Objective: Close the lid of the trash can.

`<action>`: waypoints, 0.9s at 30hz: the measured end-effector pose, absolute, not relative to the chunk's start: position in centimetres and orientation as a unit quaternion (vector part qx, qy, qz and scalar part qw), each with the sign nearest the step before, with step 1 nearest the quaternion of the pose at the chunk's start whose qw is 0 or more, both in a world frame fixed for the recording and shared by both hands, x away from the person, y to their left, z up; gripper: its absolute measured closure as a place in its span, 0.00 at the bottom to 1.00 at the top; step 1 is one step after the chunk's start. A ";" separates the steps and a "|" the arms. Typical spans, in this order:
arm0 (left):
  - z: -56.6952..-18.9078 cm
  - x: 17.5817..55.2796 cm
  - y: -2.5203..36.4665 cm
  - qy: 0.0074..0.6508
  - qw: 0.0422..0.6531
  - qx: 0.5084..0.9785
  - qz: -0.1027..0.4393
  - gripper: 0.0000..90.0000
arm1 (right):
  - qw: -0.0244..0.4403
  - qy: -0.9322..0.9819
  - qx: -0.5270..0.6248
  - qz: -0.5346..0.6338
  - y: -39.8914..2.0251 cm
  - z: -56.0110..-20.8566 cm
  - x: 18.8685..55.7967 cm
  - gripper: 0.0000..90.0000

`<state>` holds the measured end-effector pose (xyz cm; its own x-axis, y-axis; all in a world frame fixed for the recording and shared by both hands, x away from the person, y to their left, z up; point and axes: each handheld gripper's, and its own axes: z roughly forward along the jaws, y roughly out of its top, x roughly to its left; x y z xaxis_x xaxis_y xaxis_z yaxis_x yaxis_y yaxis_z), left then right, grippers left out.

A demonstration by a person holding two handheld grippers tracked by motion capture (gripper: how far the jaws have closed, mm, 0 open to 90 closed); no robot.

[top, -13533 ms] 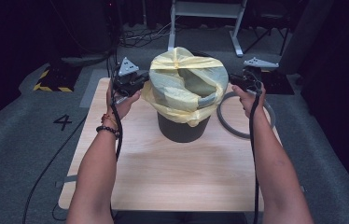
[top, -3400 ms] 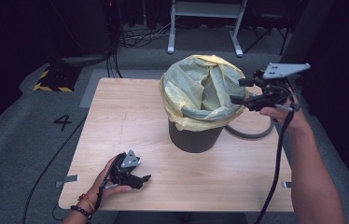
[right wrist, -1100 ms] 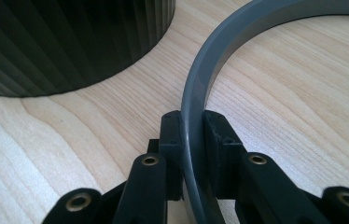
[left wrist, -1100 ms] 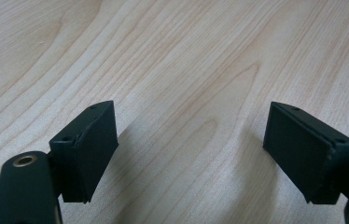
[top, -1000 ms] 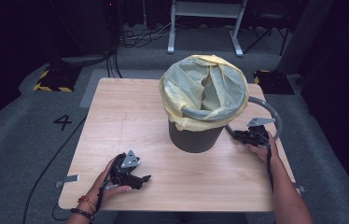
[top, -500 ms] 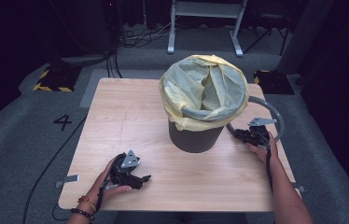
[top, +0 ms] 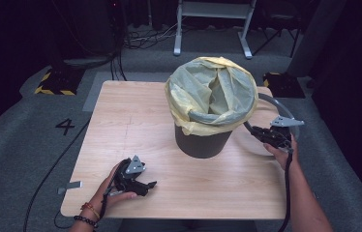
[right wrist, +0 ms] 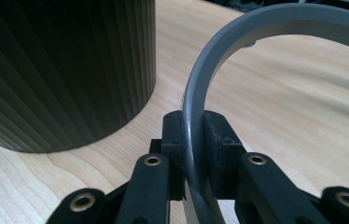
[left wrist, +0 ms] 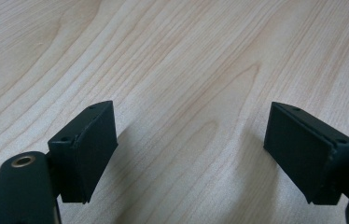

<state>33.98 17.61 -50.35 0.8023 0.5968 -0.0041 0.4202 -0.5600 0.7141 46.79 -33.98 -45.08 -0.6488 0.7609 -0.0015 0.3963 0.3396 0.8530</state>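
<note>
A dark ribbed bin lined with a yellow bag stands in the middle of the wooden table. Right of it is a grey plastic ring, tilted, with its near side off the table. My right gripper is shut on that near side. In the right gripper view the ring runs up between the pads of the right gripper, and the bin's wall is close on the left. My left gripper rests on the table at the front left, open, with bare wood between its jaws.
A white metal stand and cables lie on the floor behind the table. A black-and-yellow striped block and a painted number 4 are on the grey floor at left. The ring reaches close to the table's right edge.
My right hand has risen a little with the ring in its grip, so the ring's near side has come off the table. The left gripper has stayed in place.
</note>
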 end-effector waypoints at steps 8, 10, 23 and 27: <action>-50.4 34.0 17.6 0.291 0.368 0.875 0.120 0.19 | 0.217 0.777 0.362 0.468 -34.7 -42.6 46.2 0.89; -50.4 34.0 17.6 0.291 0.368 0.875 0.120 0.19 | 0.225 0.770 0.361 0.475 -34.9 -41.7 45.9 0.89; -50.4 34.0 17.6 0.291 0.368 0.875 0.120 0.19 | 0.246 0.744 0.341 0.519 -36.1 -36.8 44.2 0.89; -50.4 34.0 17.6 0.291 0.368 0.875 0.120 0.19 | 0.249 0.739 0.329 0.532 -36.0 -34.9 43.7 0.89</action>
